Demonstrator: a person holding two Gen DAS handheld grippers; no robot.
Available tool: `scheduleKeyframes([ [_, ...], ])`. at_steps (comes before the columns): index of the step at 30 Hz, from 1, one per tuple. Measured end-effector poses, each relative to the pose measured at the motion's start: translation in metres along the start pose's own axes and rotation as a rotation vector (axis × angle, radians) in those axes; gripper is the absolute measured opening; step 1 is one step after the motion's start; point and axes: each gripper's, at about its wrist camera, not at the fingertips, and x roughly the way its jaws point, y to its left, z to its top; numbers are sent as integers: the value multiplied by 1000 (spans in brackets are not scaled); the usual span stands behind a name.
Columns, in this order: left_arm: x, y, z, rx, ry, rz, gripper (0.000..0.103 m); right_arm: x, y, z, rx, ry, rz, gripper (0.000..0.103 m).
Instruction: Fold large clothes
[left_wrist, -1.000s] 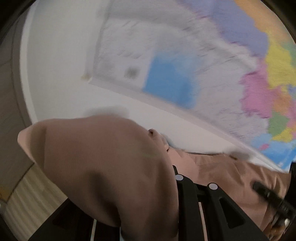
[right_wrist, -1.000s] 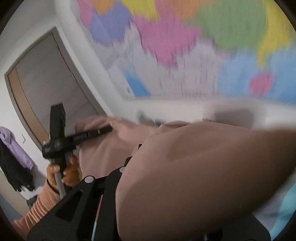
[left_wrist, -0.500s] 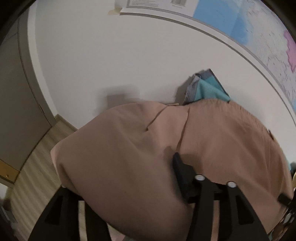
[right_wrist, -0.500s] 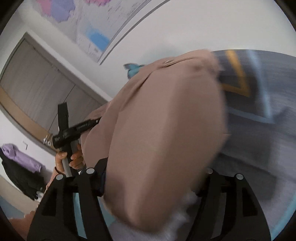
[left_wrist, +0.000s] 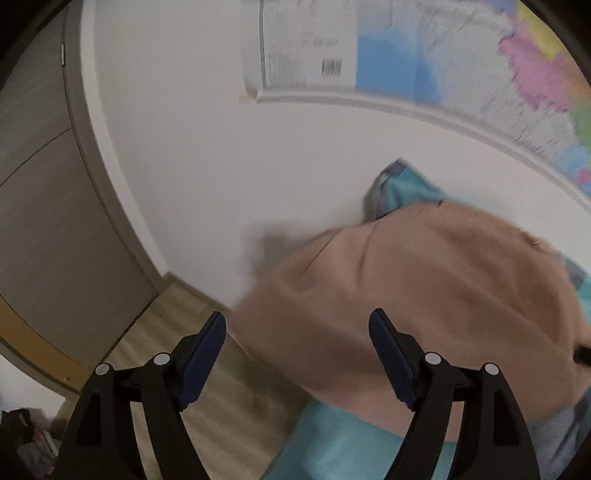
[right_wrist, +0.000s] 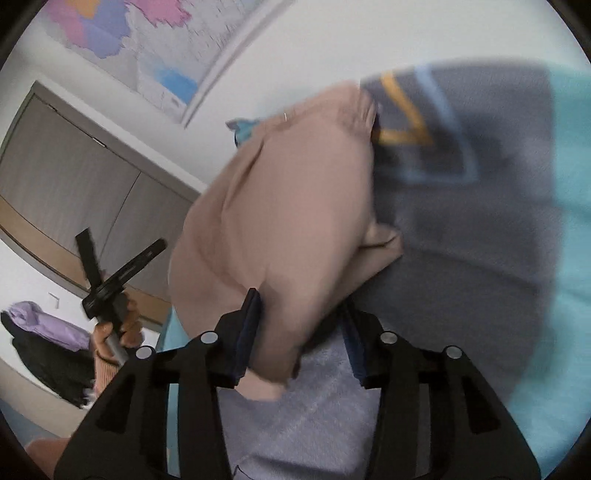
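A: The left tool (left_wrist: 297, 325) stands wide apart, its jaws have just been opening. The soft tan garment (left_wrist: 424, 295) lies in a rounded heap beyond its right finger, on a turquoise cover (left_wrist: 343, 439).

B: The right tool (right_wrist: 301, 310) has just been closing; a tan fold lies between its jaws, touching the left pad. Only this view shows the grey patterned blanket (right_wrist: 480, 206) and the person's hand (right_wrist: 118, 328).

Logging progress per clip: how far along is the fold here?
Done: the tan fabric garment lies doubled over on the teal and grey bedding. In hand: the left gripper has just opened and let go; the right gripper has been closing, cloth still between its jaws. Left: releasing and tidying.
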Motion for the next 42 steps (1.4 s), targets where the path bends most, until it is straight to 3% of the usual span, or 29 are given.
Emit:
scheduleKeyframes([
  [5,-14,-30,-8,69,7,-191,80,-33,37,12,-146,-152,-96,46],
  [9,-5,-60,-14,111,26,-250,80,-10,69,16,-268,-115,-97,46],
  [11,5,-77,-16,127,50,-277,80,17,72,15,-286,-37,-111,45],
  [15,17,-96,-30,154,93,-277,82,55,49,2,-215,74,-151,44],
  [20,14,-100,-39,161,77,-245,86,51,46,-1,-196,61,-130,44],
  [25,-9,-100,-48,122,45,-244,87,24,71,-6,-296,-38,-147,48],
  [27,-17,-105,-51,126,22,-248,93,24,82,-12,-341,-47,-155,52],
  [29,-22,-114,-55,146,3,-244,96,29,90,-18,-376,-37,-161,52],
  [33,-13,-126,-66,155,49,-234,95,49,86,-35,-406,36,-206,51],
  [42,-26,-128,-72,146,26,-208,95,41,88,-41,-397,-9,-210,54],
])
